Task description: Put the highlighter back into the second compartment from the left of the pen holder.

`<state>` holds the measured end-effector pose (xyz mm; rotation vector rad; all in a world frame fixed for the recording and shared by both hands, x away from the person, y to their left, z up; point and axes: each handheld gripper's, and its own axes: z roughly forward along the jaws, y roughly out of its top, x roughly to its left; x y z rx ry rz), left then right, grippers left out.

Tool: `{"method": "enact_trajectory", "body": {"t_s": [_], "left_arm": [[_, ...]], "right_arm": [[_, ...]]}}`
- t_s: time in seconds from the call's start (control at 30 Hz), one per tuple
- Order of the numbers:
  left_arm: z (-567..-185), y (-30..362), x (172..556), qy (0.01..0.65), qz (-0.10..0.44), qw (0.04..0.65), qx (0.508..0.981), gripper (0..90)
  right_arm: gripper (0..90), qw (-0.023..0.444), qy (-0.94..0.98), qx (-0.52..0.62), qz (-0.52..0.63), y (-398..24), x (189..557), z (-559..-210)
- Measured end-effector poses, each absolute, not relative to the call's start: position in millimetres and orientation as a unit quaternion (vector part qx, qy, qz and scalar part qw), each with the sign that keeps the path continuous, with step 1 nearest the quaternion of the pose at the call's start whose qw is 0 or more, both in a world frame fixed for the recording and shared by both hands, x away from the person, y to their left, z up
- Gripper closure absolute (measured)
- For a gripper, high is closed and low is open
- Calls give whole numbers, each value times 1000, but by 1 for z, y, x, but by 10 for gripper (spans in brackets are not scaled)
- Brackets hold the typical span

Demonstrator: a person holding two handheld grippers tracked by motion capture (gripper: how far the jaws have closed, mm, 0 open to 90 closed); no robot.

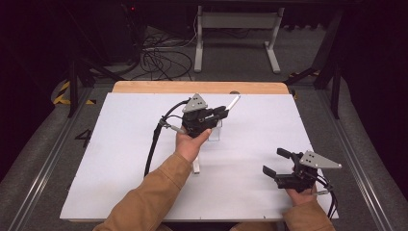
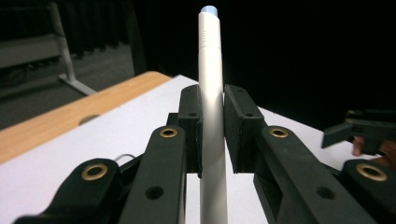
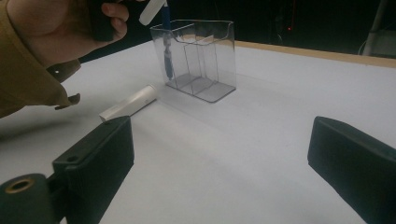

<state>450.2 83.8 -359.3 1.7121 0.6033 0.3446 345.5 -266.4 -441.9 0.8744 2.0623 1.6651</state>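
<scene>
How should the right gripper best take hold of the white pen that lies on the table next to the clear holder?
Probably at the middle of the white pen's barrel, coming straight down from above with the jaws across it. It lies flat on the white table, so only its long sides are free. The clear holder stands near one end, so the middle keeps the open right gripper clear of it.

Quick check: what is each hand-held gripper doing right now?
Left hand-held gripper: closed on a white marker.
Right hand-held gripper: open, holding nothing.
</scene>
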Motion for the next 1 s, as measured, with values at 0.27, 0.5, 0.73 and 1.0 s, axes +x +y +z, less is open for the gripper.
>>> {"method": "enact_trajectory", "body": {"t_s": [0.27, 0.5, 0.73, 1.0], "left_arm": [[-367, 92, 457, 274, 170, 612, 722, 784], [-370, 95, 460, 282, 191, 613, 713, 783], [-371, 93, 462, 278, 228, 606, 710, 783], [-375, 92, 467, 295, 242, 599, 704, 784]], "right_arm": [[76, 174, 728, 308, 587, -266, 346, -442], [76, 173, 728, 308, 588, -266, 346, -442], [76, 170, 728, 307, 589, -267, 346, -442], [76, 170, 727, 307, 591, -267, 346, -442]]}}
